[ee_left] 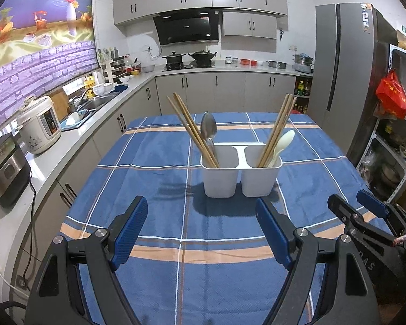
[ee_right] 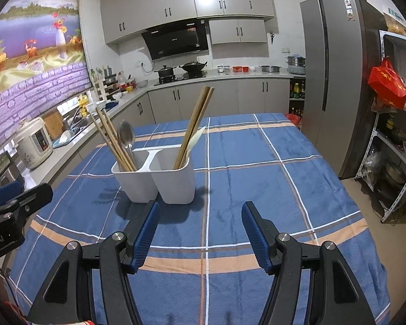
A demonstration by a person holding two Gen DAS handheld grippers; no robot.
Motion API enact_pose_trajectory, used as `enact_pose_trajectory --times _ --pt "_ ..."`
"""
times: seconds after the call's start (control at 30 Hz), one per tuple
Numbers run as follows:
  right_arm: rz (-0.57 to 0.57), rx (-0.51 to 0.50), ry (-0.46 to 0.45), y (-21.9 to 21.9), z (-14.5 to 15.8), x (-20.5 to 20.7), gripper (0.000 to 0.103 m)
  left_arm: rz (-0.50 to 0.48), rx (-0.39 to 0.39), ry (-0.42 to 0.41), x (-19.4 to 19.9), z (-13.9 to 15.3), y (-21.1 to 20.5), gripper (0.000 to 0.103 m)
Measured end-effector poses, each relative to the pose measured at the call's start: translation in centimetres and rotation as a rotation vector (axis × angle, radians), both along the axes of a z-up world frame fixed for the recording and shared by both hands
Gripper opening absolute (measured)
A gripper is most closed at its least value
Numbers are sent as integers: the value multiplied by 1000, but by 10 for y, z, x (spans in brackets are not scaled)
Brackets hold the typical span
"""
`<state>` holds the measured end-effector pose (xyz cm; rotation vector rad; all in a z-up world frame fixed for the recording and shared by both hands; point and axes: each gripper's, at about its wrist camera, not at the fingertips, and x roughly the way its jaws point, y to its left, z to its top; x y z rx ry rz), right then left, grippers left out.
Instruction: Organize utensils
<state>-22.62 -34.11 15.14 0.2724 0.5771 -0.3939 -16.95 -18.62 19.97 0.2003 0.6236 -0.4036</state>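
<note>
The white holder looks like smooth matt plastic, with bare wooden chopsticks and a shiny metal spoon in one cup and a pale, smooth plastic spoon in the other. Under it the checked tablecloth is soft, napped cloth. The left gripper has ribbed blue rubbery pads on matt black plastic arms with bright metal pins.

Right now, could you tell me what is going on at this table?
A person holds two grippers over the table, sorting utensils. Both the left gripper and the right gripper are open and empty, short of the white holder. Its left compartment holds chopsticks and a metal spoon; the right one holds more chopsticks and a pale spoon.
</note>
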Motion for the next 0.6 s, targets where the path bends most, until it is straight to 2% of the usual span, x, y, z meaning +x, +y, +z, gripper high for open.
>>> enact_pose_trajectory --times 0.03,0.17,0.23,0.4,0.6 --pt "7 -6 6 2 -1 2 67 3 0 -8 0 0 0 87" --pt "26 -23 25 10 -4 7 68 10 -25 -40 -2 2 4 90" --pt "36 -29 34 14 -4 9 68 8 -45 -44 -2 3 6 97" --pt "46 -49 45 21 -4 12 68 -7 -111 -2 2 1 13 97" --pt "52 -61 49 24 -3 11 69 -1 -109 33 3 -6 15 97"
